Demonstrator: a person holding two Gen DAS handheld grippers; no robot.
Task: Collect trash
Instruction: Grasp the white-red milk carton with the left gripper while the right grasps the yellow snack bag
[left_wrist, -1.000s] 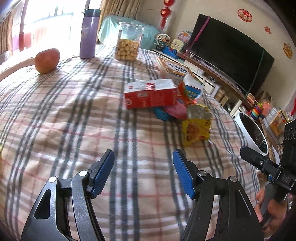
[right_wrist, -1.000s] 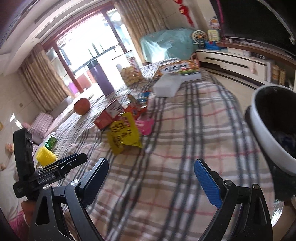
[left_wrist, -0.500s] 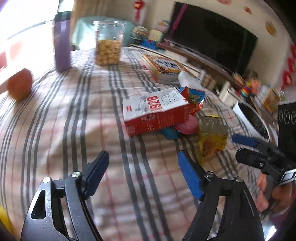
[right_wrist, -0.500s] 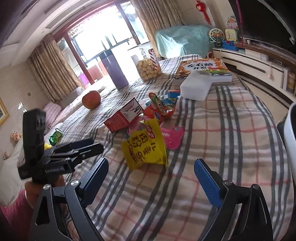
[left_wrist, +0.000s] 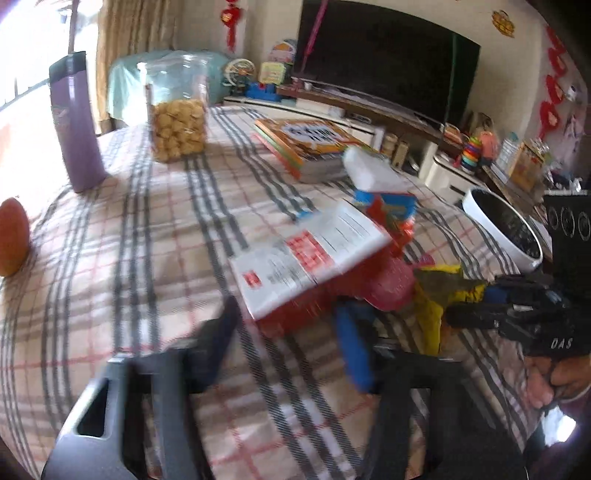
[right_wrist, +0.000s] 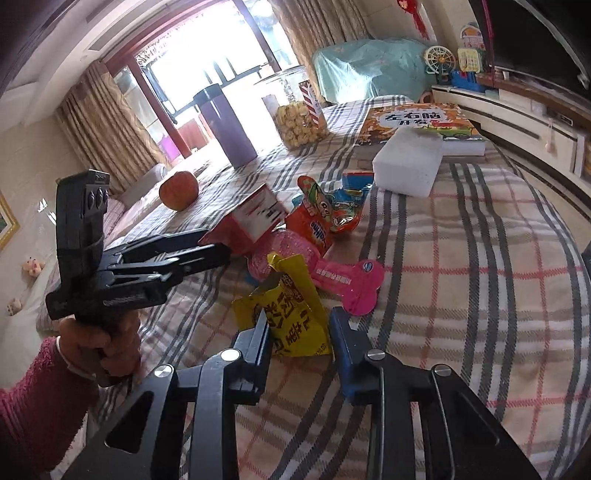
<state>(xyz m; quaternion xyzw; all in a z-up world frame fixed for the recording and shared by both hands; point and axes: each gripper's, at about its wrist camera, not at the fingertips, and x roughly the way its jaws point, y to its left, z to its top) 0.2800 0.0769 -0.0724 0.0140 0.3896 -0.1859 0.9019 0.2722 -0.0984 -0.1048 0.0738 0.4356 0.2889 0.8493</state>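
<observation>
your right gripper (right_wrist: 299, 332) sits at the bottom centre of its view, and its jaws have just been closing: the blue pads now press the lower edge of the yellow snack bag (right_wrist: 286, 314), a crinkled, glossy foil pouch with red and black lettering, torn open at the top and standing half crumpled on the plaid tablecloth (right_wrist: 480, 295). your left gripper (left_wrist: 288, 332) is blurred low in its own view; its jaws have also just been closing, and the near end of the red and white carton (left_wrist: 310, 258) lies between the pads, though i cannot tell whether they press it. the carton is a flat-sided cardboard box lying on its side, white printed face up, in the middle of the frame. just past the bag, a flat pink wrapper (right_wrist: 351, 284) with rounded lobes lies on the cloth, and an orange candy wrapper (right_wrist: 314, 221) is bunched against the carton. further up, a soft white block (right_wrist: 410, 162) leans on a stack of glossy books (right_wrist: 424, 122). at the far edge stand a clear jar of biscuits (right_wrist: 299, 122), a purple tumbler (right_wrist: 229, 129) and an apple (right_wrist: 179, 190). a white-rimmed bin (left_wrist: 502, 229) sits at the right of the left view.
</observation>
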